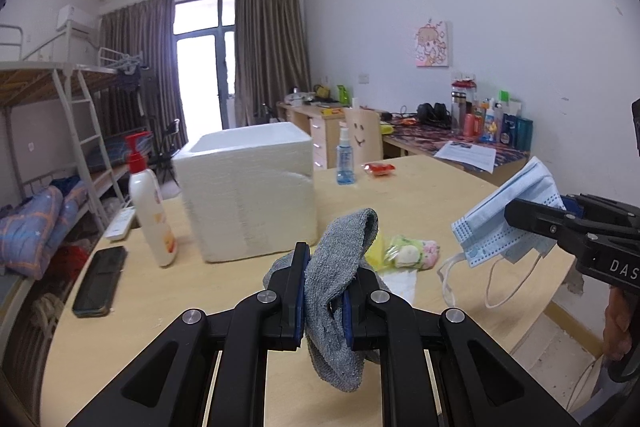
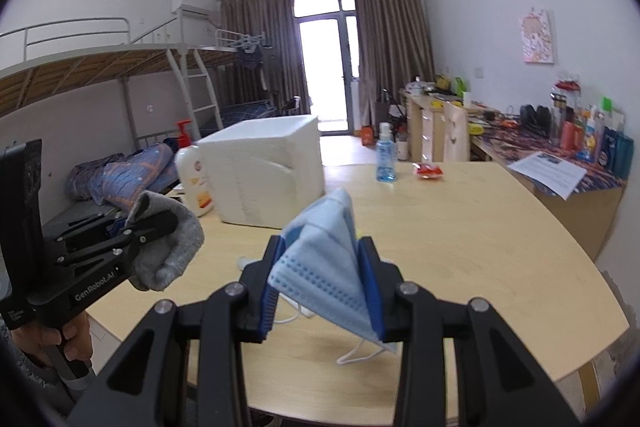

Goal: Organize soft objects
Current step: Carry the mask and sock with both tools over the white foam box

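The left gripper (image 1: 324, 301) is pinching the grey sock (image 1: 340, 267) in front of the white foam box (image 1: 248, 195); the right gripper (image 2: 320, 283) is clamping the blue face mask (image 2: 324, 259), also before the box; I am judging both should be carried above its open top before releasing, not snagging the mask's loops.

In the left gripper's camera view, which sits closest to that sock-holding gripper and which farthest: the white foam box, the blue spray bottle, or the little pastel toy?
From the left gripper, nearest first:
1. Pastel toy, on the table just ahead, slightly right.
2. White foam box, behind it, to the left.
3. Blue spray bottle, at the table's far edge.
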